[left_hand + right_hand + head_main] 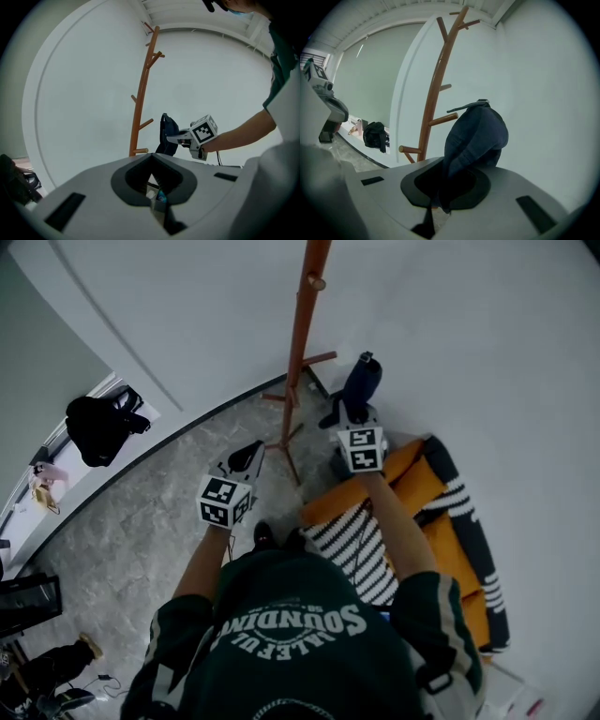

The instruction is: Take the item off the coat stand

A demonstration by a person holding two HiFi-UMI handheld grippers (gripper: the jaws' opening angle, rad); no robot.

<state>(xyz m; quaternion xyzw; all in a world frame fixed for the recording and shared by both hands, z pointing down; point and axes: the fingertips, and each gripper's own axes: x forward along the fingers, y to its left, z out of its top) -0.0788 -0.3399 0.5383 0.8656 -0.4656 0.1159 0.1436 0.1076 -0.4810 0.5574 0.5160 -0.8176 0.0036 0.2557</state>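
A tall brown wooden coat stand (pixel 300 343) rises by the curved white wall, with short pegs along its pole (pixel 140 108). A dark blue fabric item (pixel 362 382) is held just right of the stand, apart from the pegs. My right gripper (pixel 350 412) is shut on it, and the cloth (pixel 476 136) bunches up out of the jaws. In the left gripper view the item (pixel 168 135) hangs from the right gripper (pixel 170 139) beside the pole. My left gripper (pixel 249 456) is held lower left of the stand, its jaws together with nothing between them (pixel 157 196).
An orange and navy striped cushion (pixel 450 521) and a black-and-white striped cloth (pixel 354 549) lie at the person's right. A black bag (pixel 98 426) sits on a ledge at the far left. Dark gear (pixel 37 667) lies on the grey floor at bottom left.
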